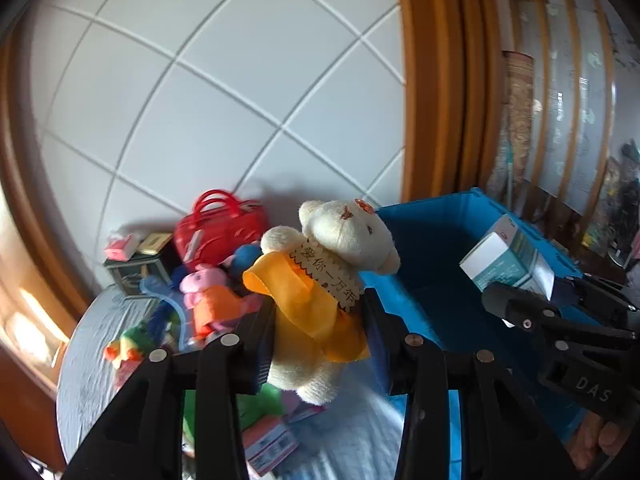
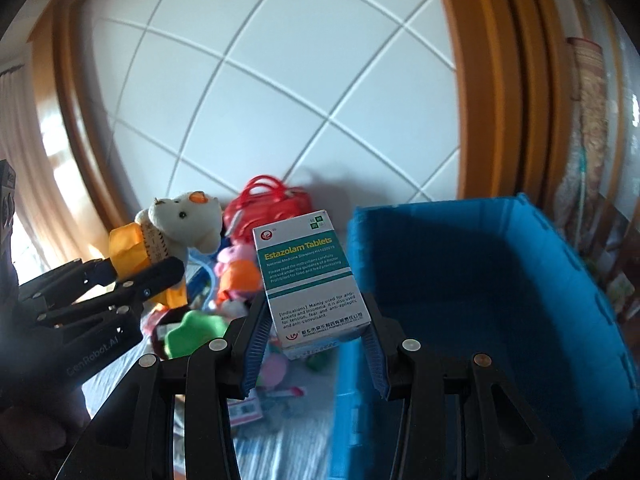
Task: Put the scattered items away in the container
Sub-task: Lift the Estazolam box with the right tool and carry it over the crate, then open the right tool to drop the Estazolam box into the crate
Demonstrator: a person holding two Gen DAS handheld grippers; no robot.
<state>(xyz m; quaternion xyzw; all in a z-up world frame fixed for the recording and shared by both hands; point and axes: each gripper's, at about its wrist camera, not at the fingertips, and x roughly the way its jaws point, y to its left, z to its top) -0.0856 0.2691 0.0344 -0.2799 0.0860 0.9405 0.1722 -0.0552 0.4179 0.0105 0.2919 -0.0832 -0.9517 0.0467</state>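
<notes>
My left gripper (image 1: 320, 320) is shut on a cream teddy bear (image 1: 344, 240) with a yellow scarf, held in the air left of the blue bin (image 1: 432, 248). My right gripper (image 2: 316, 328) is shut on a white and green tablet box (image 2: 308, 276), held at the bin's (image 2: 480, 280) near left rim. In the left wrist view the box (image 1: 504, 256) and right gripper (image 1: 560, 304) hang over the bin. In the right wrist view the bear (image 2: 180, 224) and left gripper (image 2: 132, 276) show at left. The bin's inside looks empty where visible.
A pile of toys lies on the pale cloth (image 1: 88, 352): a red toy handbag (image 1: 220, 228), a pink pig plush (image 1: 208, 292), a green toy (image 2: 192, 328), small boxes (image 1: 272, 444). A white tiled wall (image 1: 200, 100) stands behind, a wooden frame (image 1: 432, 80) at right.
</notes>
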